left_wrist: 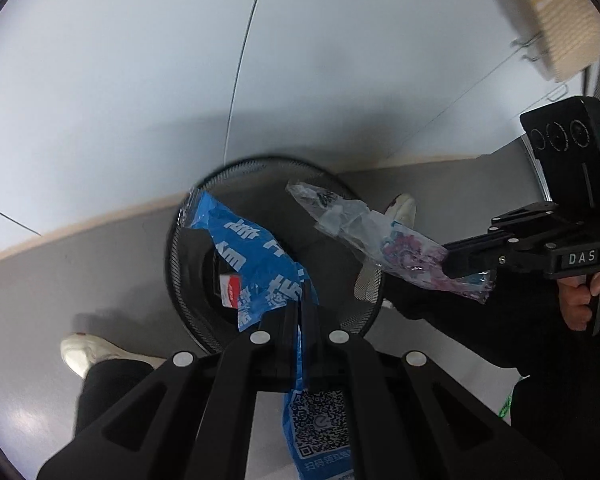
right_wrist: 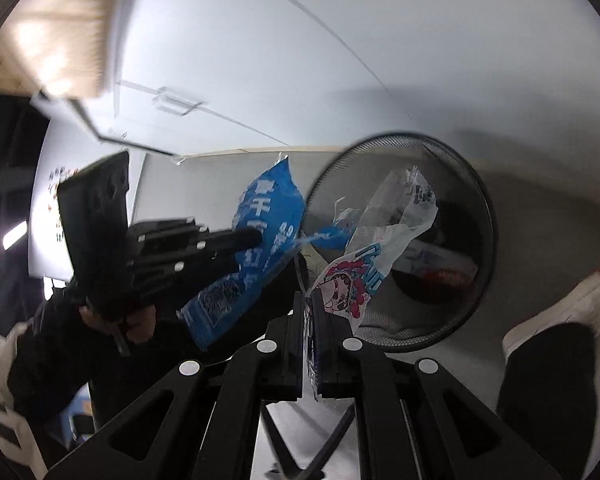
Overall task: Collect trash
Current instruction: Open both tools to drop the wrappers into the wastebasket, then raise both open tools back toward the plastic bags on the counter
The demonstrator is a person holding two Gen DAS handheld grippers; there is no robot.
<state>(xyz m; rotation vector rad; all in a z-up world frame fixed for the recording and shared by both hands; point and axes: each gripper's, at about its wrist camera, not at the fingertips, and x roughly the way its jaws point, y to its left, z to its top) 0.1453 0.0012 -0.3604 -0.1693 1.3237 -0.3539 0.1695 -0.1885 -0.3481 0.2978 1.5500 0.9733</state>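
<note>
We see 2 hand-held black grippers poised above a round black wire-mesh wastebasket (left_wrist: 370,300) that stands on a grey floor (left_wrist: 80,264) beside a white wall (left_wrist: 120,80). The left gripper (left_wrist: 300,300) has its jaws clamped on a crumpled blue plastic wrapper with white lettering and a QR code (left_wrist: 260,252) — the wrapper hangs over the basket's mouth in the left wrist view. The right gripper (right_wrist: 313,308) has its jaws pressed together on a clear plastic wrapper printed with pink and blue cartoon figures (right_wrist: 384,240), whose free end reaches over the basket's rim. Inside the basket lie a few items, among them 1 red-and-white packet (left_wrist: 230,290). A hand (left_wrist: 580,304) grips the right tool's handle. White shoes (left_wrist: 88,350) and dark trouser legs (left_wrist: 108,392) stand close to the basket.
</note>
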